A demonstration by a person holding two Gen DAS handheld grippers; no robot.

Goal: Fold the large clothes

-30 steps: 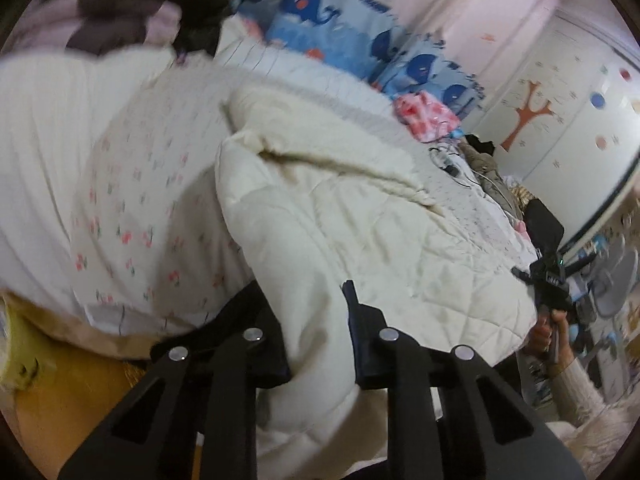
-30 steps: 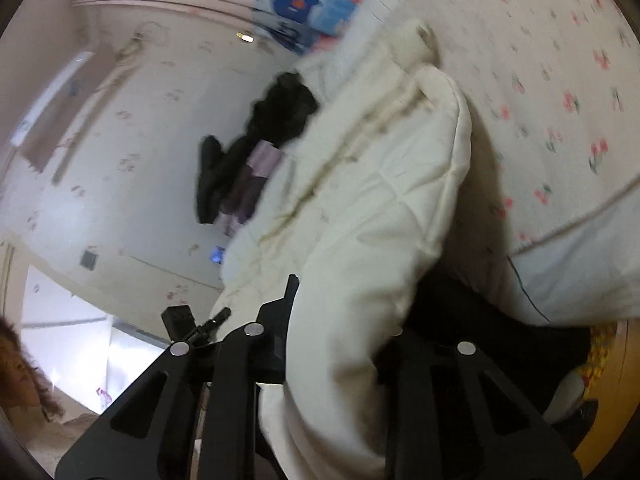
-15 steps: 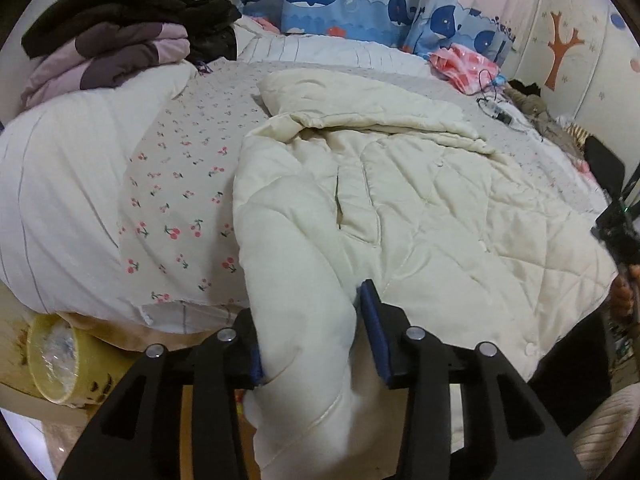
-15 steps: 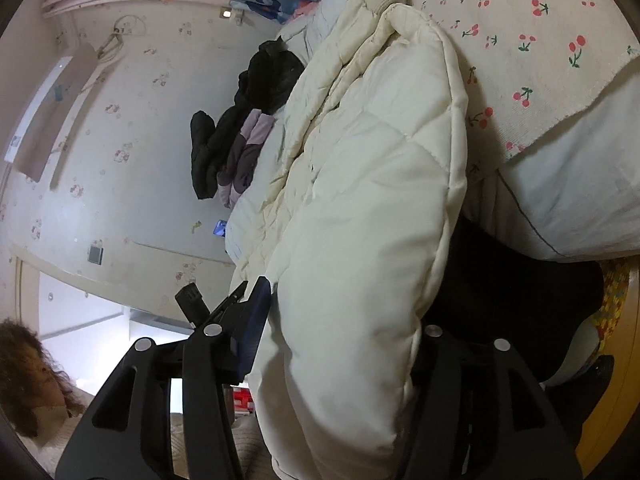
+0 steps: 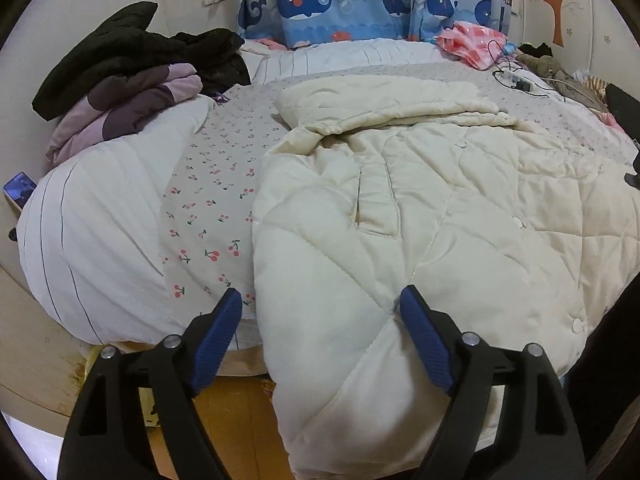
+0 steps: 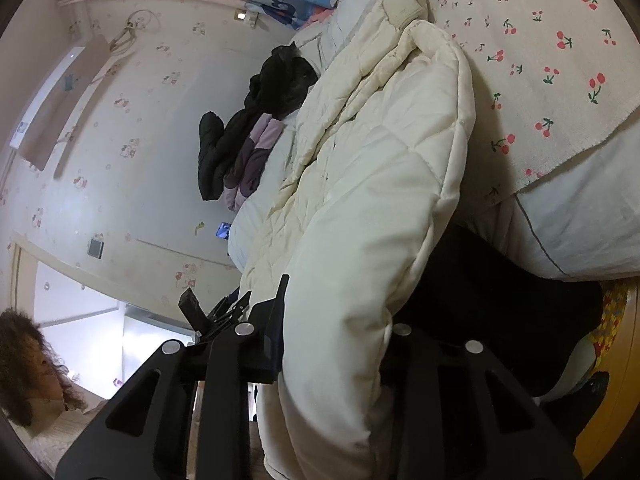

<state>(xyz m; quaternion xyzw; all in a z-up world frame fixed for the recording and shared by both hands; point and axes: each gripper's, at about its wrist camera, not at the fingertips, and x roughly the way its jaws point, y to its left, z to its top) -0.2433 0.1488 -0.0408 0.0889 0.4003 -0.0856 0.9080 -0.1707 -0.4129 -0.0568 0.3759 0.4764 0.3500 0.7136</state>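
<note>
- Since a second ago: left gripper (image 5: 322, 312) has let go of the coat (image 5: 420, 216); its jaws, then pinched on the hem, now stand wide and are opening further, the hem between them but neither blue pad (image 5: 218, 334) pressing on it. In that view the whole coat has come into sight.
- Right gripper (image 6: 336, 324): jaws widened half a second ago and are closing again on a thick fold of coat (image 6: 380, 184); the fabric fills the gap and the pads press it.
- Coat: cream, quilted, spread flat on the bed (image 5: 100, 240), collar end toward 12 o'clock in the left view, hem hanging over the bed edge at 6 o'clock. One sleeve (image 5: 384, 100) lies folded across the top. Snap buttons (image 5: 578, 325) run along the edge at 4 o'clock.
- Bed: white striped duvet with a cherry-print sheet (image 5: 208, 208) at 9 o'clock of the coat, touching it.
- Pile of clothes (image 5: 132, 80), black and purple, at 10 o'clock, well apart from the coat.
- Whale-print curtain (image 5: 360, 4) at 12 o'clock, behind the bed.
- Pink cloth (image 5: 472, 44) and cables (image 5: 516, 78) at 1 o'clock, on the far side of the bed.
- Phone (image 5: 19, 194) at 9 o'clock, beside the bed edge.
- Tree sticker (image 5: 554, 0) on the wall at 1 o'clock.
- Person's hair (image 6: 24, 364) at 8 o'clock in the right view.
</note>
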